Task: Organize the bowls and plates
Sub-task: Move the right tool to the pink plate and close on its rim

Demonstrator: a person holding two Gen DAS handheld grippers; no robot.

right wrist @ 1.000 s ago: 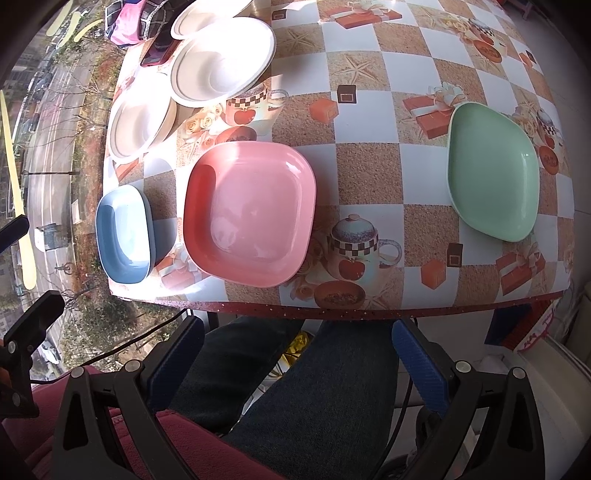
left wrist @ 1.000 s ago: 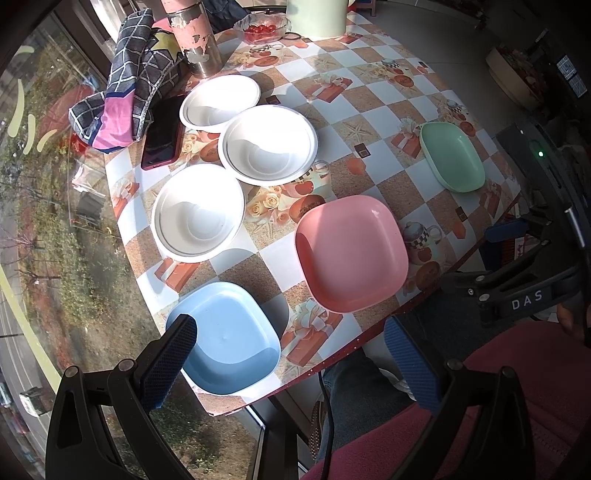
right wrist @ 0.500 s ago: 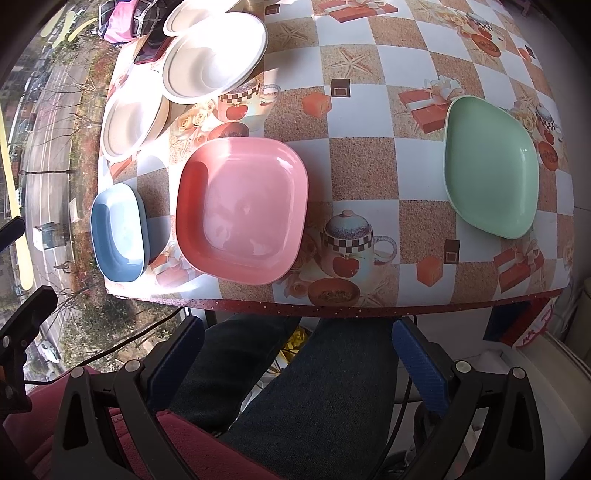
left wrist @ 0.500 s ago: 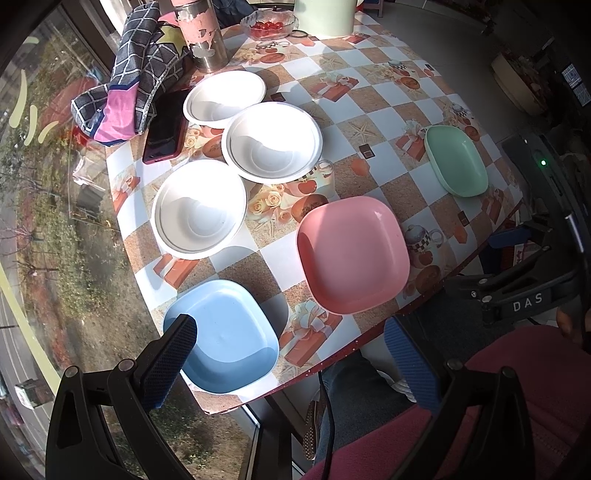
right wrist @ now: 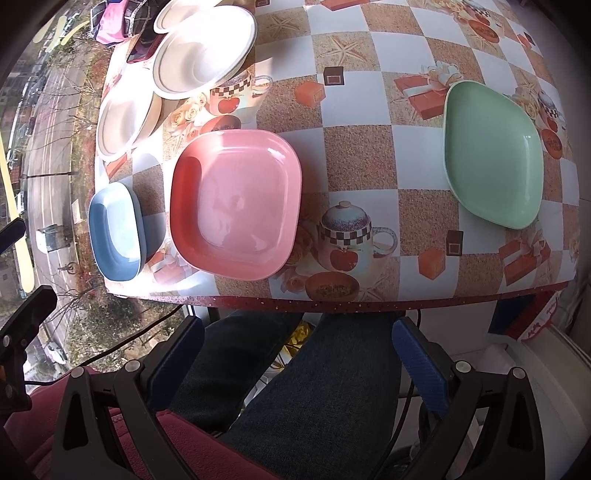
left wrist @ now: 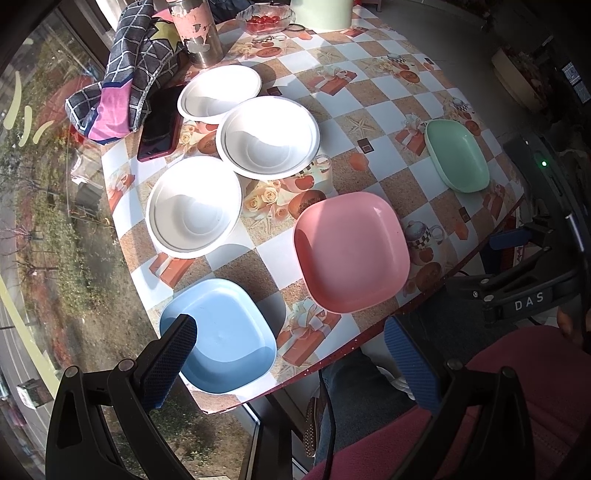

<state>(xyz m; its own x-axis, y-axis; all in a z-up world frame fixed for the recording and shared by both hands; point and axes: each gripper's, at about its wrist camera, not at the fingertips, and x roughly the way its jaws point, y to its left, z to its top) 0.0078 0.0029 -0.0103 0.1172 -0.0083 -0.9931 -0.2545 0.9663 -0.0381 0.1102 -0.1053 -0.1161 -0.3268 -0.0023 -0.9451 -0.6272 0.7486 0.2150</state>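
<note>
Left wrist view: blue plate (left wrist: 221, 334) beneath spread left gripper (left wrist: 291, 349).

Your left finger (left wrist: 168, 360) covered a corner of the blue plate (left wrist: 221, 332); the farthest white bowl (right wrist: 177, 11) was cut off by the right-wrist view's top edge.

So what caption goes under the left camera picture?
Three white bowls, blue, pink and green plates wait, left gripper open.
</note>
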